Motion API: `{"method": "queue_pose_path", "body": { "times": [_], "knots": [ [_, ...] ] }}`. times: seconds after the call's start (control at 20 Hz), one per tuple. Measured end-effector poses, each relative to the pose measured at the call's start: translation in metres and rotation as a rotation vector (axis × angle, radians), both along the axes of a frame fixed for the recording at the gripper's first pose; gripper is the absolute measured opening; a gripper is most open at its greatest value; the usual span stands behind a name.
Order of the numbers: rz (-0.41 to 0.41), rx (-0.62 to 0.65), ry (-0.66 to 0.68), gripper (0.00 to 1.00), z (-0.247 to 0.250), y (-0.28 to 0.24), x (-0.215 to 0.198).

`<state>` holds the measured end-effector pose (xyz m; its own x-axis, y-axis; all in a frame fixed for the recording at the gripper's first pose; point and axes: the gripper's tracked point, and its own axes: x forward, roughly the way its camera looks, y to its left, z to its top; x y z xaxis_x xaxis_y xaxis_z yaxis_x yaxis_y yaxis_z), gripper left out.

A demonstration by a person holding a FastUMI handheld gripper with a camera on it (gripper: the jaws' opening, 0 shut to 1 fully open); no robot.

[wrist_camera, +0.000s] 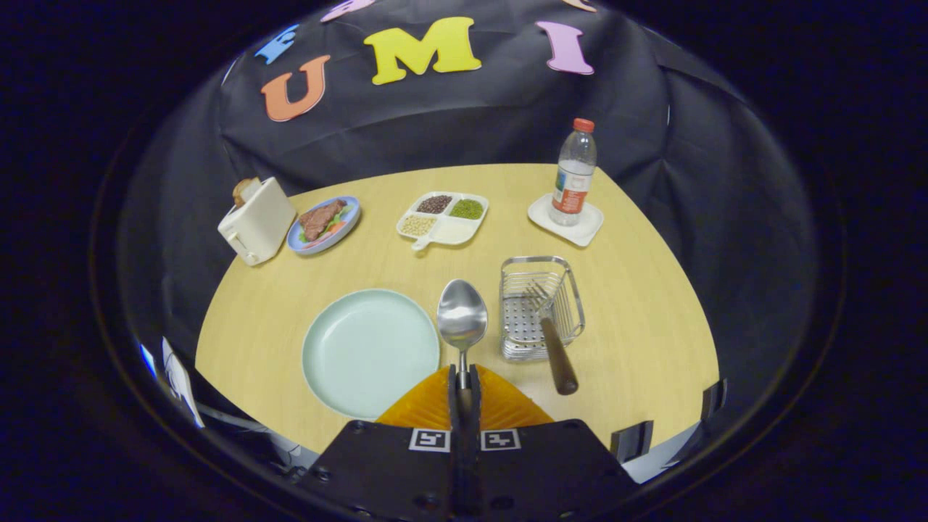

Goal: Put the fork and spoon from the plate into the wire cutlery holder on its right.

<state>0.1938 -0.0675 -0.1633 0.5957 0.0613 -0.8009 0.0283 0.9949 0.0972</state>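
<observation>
My gripper is shut on the handle of a metal spoon, whose bowl sticks up ahead of the fingers, above the table between the plate and the holder. The pale green plate lies bare to the left of the fingers. To the right stands the wire cutlery holder, with the fork inside it, tines down in the basket and its brown wooden handle leaning out over the near rim.
Beyond on the round wooden table: a white toaster with bread, a blue plate of food, a divided white dish of beans, and a water bottle on a white coaster.
</observation>
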Motion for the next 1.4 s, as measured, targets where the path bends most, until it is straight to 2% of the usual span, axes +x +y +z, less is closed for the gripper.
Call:
{"method": "queue_pose_path", "body": {
  "times": [0.5,0.8,1.1,1.2,1.4],
  "knots": [
    [-0.066,0.015,0.015,0.01,0.009,-0.051,0.018],
    [-0.048,0.017,0.028,0.01,0.007,-0.047,0.024],
    [-0.068,0.024,0.031,0.01,0.006,-0.048,0.025],
    [-0.078,0.028,0.023,0.02,0.006,-0.048,0.028],
    [-0.085,0.044,-0.042,0.13,0.018,-0.048,0.036]
  ]
}}
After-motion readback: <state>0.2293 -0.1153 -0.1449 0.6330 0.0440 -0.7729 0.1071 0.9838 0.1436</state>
